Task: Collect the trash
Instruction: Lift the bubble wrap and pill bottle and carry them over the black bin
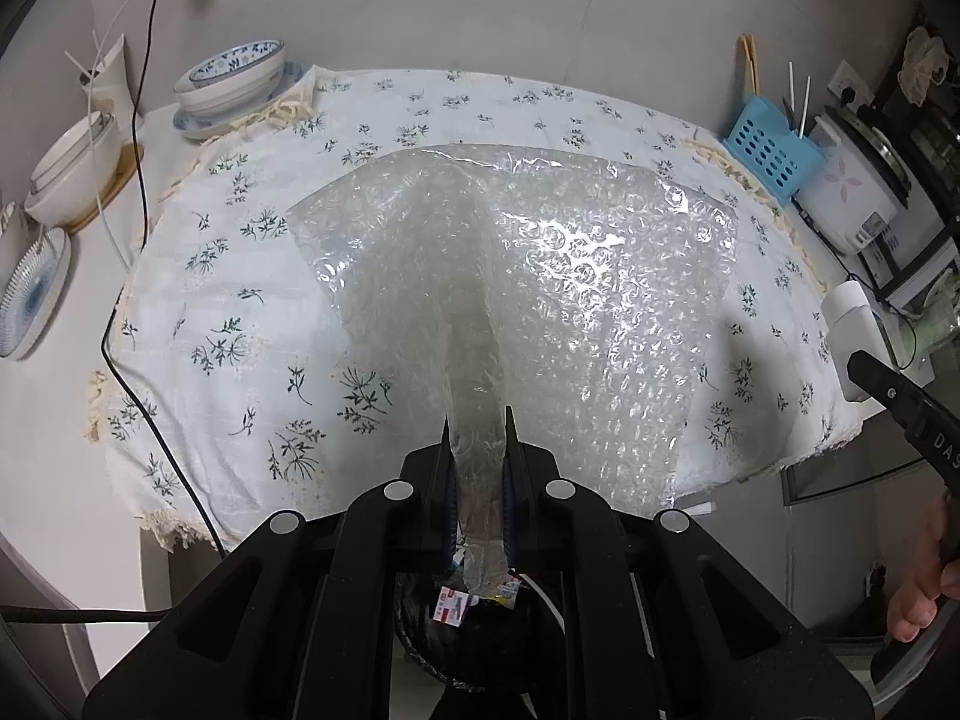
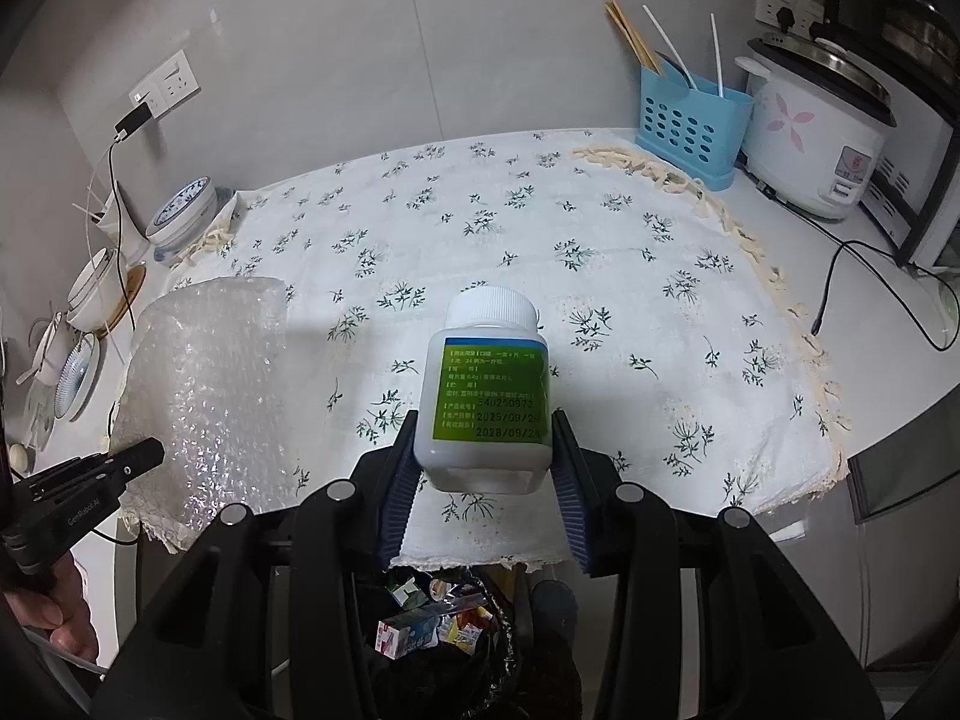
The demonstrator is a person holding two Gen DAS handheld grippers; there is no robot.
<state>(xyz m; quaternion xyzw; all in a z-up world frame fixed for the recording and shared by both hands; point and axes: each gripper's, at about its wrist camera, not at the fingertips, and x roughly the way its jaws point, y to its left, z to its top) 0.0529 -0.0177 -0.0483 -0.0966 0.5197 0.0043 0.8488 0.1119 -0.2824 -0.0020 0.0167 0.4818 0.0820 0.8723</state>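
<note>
My left gripper (image 1: 478, 420) is shut on the near edge of a clear bubble wrap sheet (image 1: 558, 276), which drapes up from the floral tablecloth; the sheet also shows in the right wrist view (image 2: 204, 372). My right gripper (image 2: 483, 426) is shut on a white pill bottle (image 2: 489, 384) with a green label and a white cap, held above the table's front edge. The bottle shows at the right edge of the left wrist view (image 1: 849, 330). Below both grippers a black-lined trash bin (image 2: 510, 666) holds small cartons and wrappers; it also shows under the left gripper (image 1: 420, 630).
A floral tablecloth (image 2: 540, 228) covers the table. Stacked bowls (image 1: 234, 84) and plates (image 1: 30, 288) stand at the left with a black cable (image 1: 138, 180). A blue utensil holder (image 2: 690, 126) and a rice cooker (image 2: 816, 138) stand at the back right.
</note>
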